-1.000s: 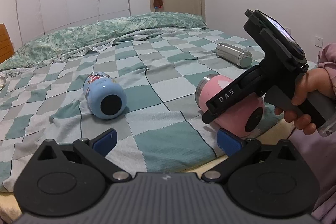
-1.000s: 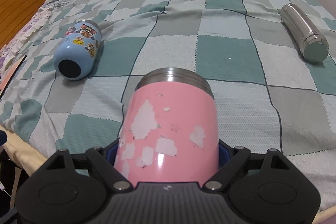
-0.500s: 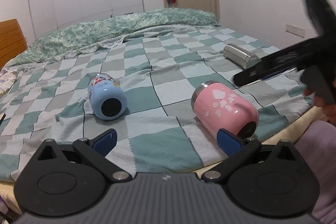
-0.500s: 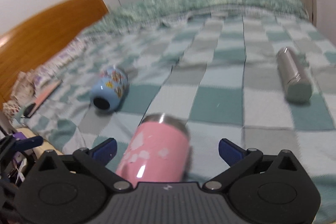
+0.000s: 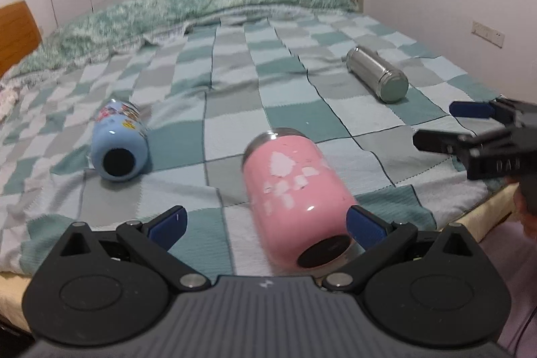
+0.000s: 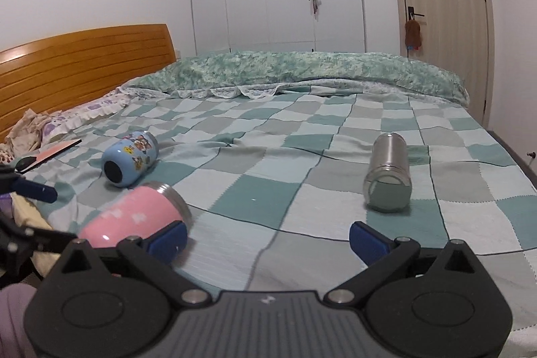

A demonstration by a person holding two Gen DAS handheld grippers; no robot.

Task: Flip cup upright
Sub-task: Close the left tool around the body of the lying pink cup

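Note:
A pink cup (image 5: 295, 190) with worn white patches lies on its side near the bed's front edge, steel rim pointing away; it also shows in the right wrist view (image 6: 134, 217). My left gripper (image 5: 265, 223) is open, low in front of the bed, with the pink cup's base just inside its right finger. My right gripper (image 6: 266, 237) is open and empty, off to the right of the pink cup; it shows in the left wrist view (image 5: 470, 126). A blue cartoon cup (image 5: 119, 140) and a steel cup (image 5: 377, 78) also lie on their sides.
The bed carries a green and grey checked blanket (image 6: 302, 156) with a rolled quilt (image 6: 302, 69) at the back. A wooden headboard (image 6: 84, 56) is at the left, with pillows and a flat card (image 6: 57, 151). Wardrobes and a door stand behind.
My right gripper has opened, let go of the pink cup and drawn back to the right. The pink cup still lies on its side. My left gripper has shifted toward it.

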